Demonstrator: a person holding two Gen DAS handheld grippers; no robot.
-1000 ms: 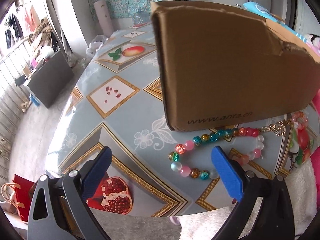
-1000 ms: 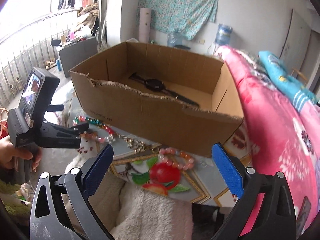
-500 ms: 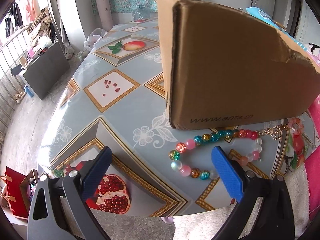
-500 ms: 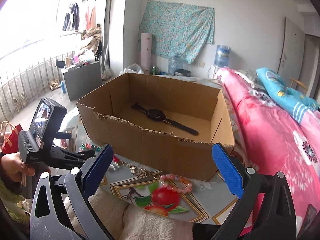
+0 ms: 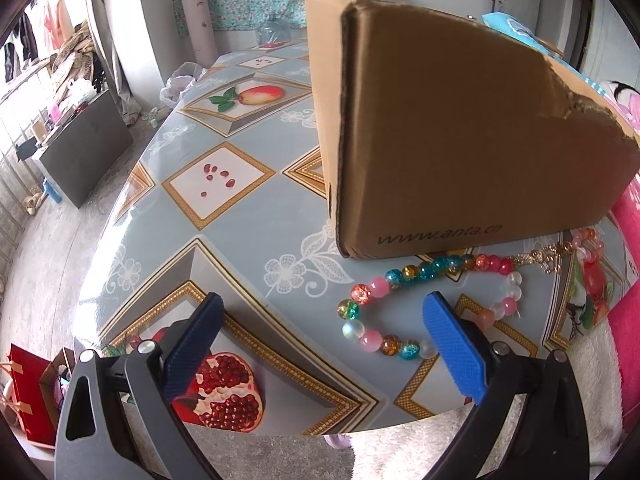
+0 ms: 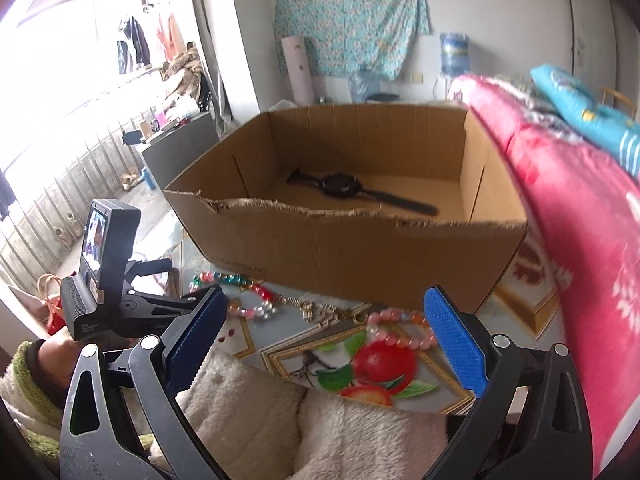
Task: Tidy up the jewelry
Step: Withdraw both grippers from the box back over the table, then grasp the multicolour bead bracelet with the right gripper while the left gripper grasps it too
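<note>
Watch [image 6: 360, 194] already inside the cardboard box [image 6: 360, 256]; bead bracelet [image 5: 420, 308], gold chain [image 6: 320, 312] and pink bracelet [image 6: 404, 326] remain on the table [image 5: 224, 208]. Left gripper [image 5: 320, 344] and right gripper [image 6: 320, 336] released, empty.

So the surface [image 5: 224, 216] has a fruit-print cloth, a cardboard box [image 5: 460, 128] sitting far right, and a colourful bead bracelet [image 5: 404, 304], gold chain [image 5: 540, 256] and pink bracelet [image 6: 400, 326] lying near it.
</note>
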